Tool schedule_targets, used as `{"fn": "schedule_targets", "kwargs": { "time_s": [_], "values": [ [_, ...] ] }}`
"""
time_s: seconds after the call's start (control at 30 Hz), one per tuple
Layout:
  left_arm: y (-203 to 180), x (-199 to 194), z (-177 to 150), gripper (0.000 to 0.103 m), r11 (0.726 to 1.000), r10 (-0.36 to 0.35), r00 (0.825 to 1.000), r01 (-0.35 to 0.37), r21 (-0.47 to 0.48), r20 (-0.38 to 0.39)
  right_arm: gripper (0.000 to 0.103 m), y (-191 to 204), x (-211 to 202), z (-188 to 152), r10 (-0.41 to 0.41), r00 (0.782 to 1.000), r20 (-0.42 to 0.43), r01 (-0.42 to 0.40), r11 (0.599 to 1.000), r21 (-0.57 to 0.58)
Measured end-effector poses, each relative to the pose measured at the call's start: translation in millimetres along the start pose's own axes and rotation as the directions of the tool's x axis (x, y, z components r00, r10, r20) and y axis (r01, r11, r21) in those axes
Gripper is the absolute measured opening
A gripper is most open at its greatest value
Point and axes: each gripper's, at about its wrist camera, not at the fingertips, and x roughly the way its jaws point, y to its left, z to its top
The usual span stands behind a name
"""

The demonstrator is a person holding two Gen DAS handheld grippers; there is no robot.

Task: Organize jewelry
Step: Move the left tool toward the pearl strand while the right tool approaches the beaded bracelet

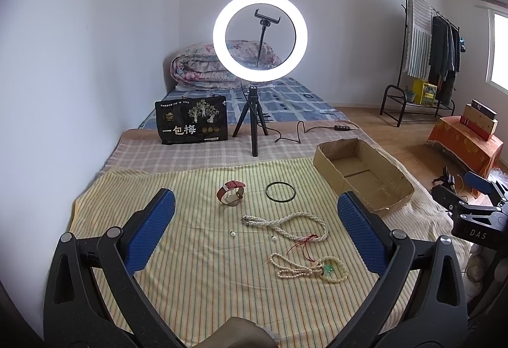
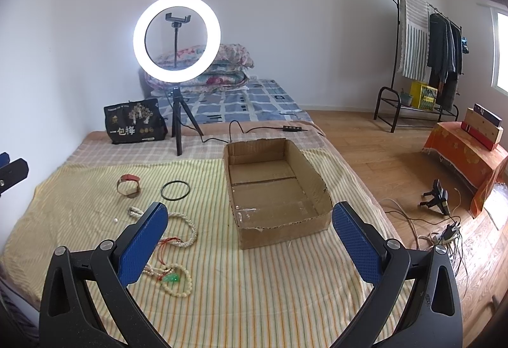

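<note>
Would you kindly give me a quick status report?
Left gripper and right gripper open, empty. Watch, bangle, bead necklaces on cloth; cardboard box empty. Path clear.

**Cloth, card and beads**

The striped blanket (image 1: 190,268) is soft, matt woven cloth. The cardboard box (image 2: 254,233) is rough brown card with glossy tape inside. The watch (image 1: 230,193) has a smooth red strap. The pearl necklace (image 1: 285,224) gleams; the black bangle (image 1: 280,192) looks smooth.

Bright ring light (image 1: 260,37) glaring; soft daylight, sharp focus, fisheye-bent dark corners
</note>
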Motion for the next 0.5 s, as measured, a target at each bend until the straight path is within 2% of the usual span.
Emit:
{"fn": "schedule_targets", "kwargs": {
  "time_s": [0.2, 0.37, 0.5],
  "values": [
    [16.9, 15.5, 6.5, 0.103, 1.000, 0.017, 0.999, -0.018, -0.013, -0.027, 0.103, 0.4, 6.0, -3.8, 0.001, 1.000, -0.009, -0.001, 1.000, -0.011],
    [34.5, 27.3, 11.1, 0.103, 0.998, 0.037, 0.998, -0.039, -0.041, -0.047, 0.103, 3.8, 6.9, -8.0, 0.080, 0.996, 0.029, -0.079, 0.997, -0.026],
    [48.9, 38.6, 15.3, 0.103, 0.998, 0.023, 0.997, -0.027, -0.058, -0.069, 0.103, 9.9, 12.3, -12.0, 0.104, 0.994, 0.027, -0.102, 0.992, -0.076]
  ]
}}
